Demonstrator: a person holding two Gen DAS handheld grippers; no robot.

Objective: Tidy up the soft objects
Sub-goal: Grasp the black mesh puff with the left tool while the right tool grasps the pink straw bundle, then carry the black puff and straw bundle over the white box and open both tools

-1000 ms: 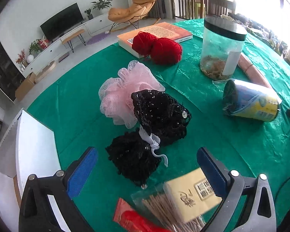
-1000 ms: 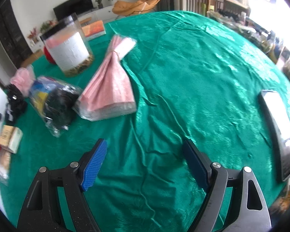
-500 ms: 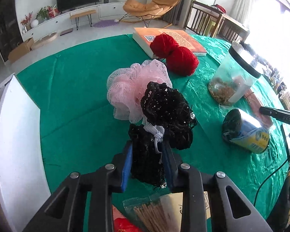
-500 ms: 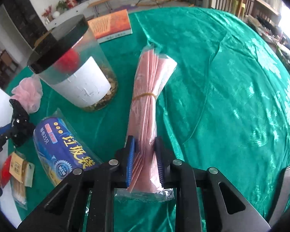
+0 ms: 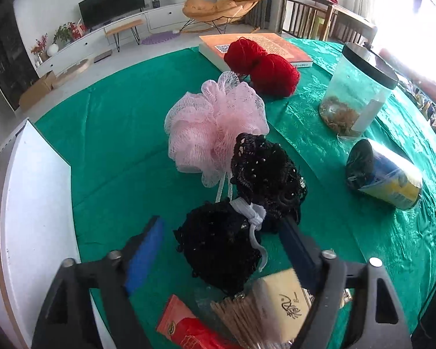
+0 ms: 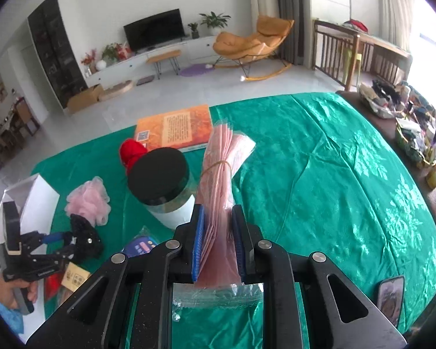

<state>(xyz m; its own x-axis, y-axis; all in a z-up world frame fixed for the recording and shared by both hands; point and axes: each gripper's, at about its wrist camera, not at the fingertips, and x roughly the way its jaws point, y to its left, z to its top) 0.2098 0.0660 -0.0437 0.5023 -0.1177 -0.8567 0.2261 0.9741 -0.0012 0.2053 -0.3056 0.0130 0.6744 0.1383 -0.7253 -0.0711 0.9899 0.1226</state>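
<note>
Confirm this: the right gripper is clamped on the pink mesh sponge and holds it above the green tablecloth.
Not quite. The right gripper is clamped on the pink packet of bags, not the mesh sponge, which lies on the green tablecloth. The right wrist view shows this.

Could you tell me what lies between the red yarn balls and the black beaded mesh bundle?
The pink mesh bath pouf lies between the red yarn balls and black beaded mesh bundle, shown clearly in the left wrist view.

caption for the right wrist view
Right claw shut on a banded pink bag bundle, lifted above the green tablecloth.
</note>
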